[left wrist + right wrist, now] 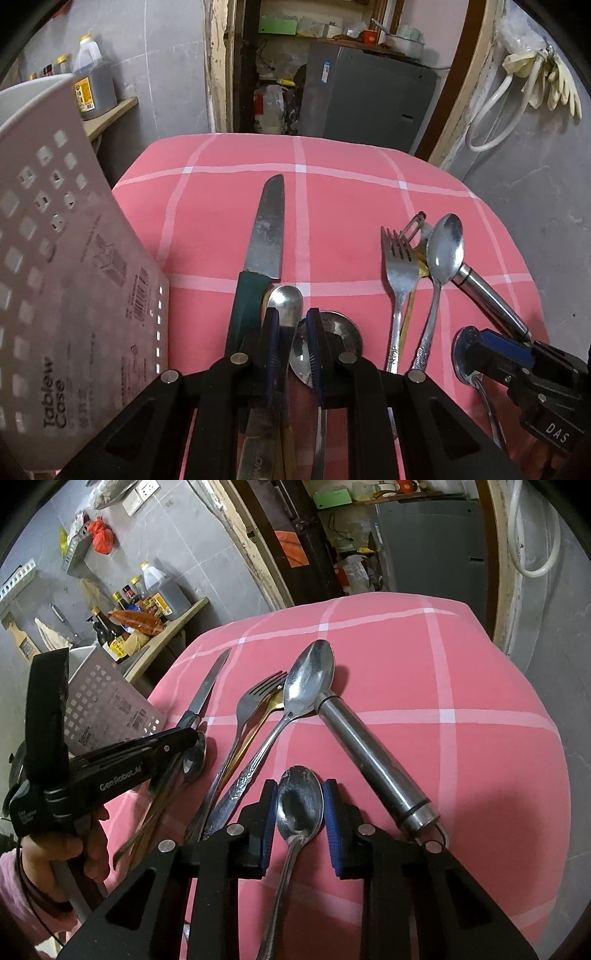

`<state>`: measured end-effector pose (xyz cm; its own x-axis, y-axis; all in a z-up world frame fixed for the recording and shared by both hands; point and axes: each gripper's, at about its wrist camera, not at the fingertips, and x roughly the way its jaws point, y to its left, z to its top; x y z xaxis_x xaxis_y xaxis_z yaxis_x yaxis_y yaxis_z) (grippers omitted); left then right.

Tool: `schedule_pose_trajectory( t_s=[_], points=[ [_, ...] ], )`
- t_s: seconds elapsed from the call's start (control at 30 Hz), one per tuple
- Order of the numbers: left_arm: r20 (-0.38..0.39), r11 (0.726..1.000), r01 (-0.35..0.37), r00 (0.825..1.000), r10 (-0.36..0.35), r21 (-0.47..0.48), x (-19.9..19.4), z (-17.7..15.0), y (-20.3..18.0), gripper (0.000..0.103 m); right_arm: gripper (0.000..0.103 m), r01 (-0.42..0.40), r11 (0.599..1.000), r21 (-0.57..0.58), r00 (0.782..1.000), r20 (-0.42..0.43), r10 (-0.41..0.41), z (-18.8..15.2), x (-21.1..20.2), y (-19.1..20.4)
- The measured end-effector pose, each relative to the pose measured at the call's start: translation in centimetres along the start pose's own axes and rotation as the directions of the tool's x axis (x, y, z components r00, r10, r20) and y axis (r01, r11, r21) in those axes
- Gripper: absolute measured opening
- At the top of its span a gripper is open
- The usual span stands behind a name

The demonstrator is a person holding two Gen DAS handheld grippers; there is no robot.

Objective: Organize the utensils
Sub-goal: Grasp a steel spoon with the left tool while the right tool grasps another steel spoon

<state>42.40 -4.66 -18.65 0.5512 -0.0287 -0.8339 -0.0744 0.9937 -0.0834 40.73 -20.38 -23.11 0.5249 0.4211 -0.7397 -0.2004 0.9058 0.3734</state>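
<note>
Utensils lie on a pink checked cloth. My left gripper is shut on a small spoon beside a green-handled knife; a second spoon bowl and a round steel bowl lie under its fingers. My right gripper is shut on the bowl of another small spoon, both blue pads against its sides, its handle running back under the gripper. A fork, a large spoon and a steel-handled peeler lie between and beyond the grippers.
A white perforated tableware case stands at the cloth's left edge. A gold utensil sits under the fork. A hand holds the left gripper. Bottles crowd a shelf at the far left, and a doorway opens behind the table.
</note>
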Motion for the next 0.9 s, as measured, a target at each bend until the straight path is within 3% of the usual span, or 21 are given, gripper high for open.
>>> schedule_pose_trajectory(
  t_s=[0.57,0.6,0.67,0.9],
  points=[
    [-0.104,0.997,-0.064,0.992,0.067,0.032,1.2,2.5,-1.4,0.015,0.022,-0.003,1.000,0.003,1.000,-0.025,0.003,0.2,0.5,-0.7],
    [-0.109,0.998,-0.059,0.992,0.061,0.025,1.2,2.6,-1.4,0.015,0.021,-0.003,1.000,0.006,1.000,-0.028,0.003,0.3,0.5,-0.7],
    [-0.112,0.998,-0.055,0.992,0.058,0.026,1.2,2.7,-1.4,0.012,0.005,-0.002,1.000,0.019,0.999,-0.036,0.003,0.2,0.5,-0.8],
    [-0.129,1.000,0.014,0.992,-0.014,-0.003,0.5,2.1,-1.1,0.001,0.002,-0.036,0.998,0.052,0.999,-0.027,0.037,-0.7,0.0,-1.1]
  ],
)
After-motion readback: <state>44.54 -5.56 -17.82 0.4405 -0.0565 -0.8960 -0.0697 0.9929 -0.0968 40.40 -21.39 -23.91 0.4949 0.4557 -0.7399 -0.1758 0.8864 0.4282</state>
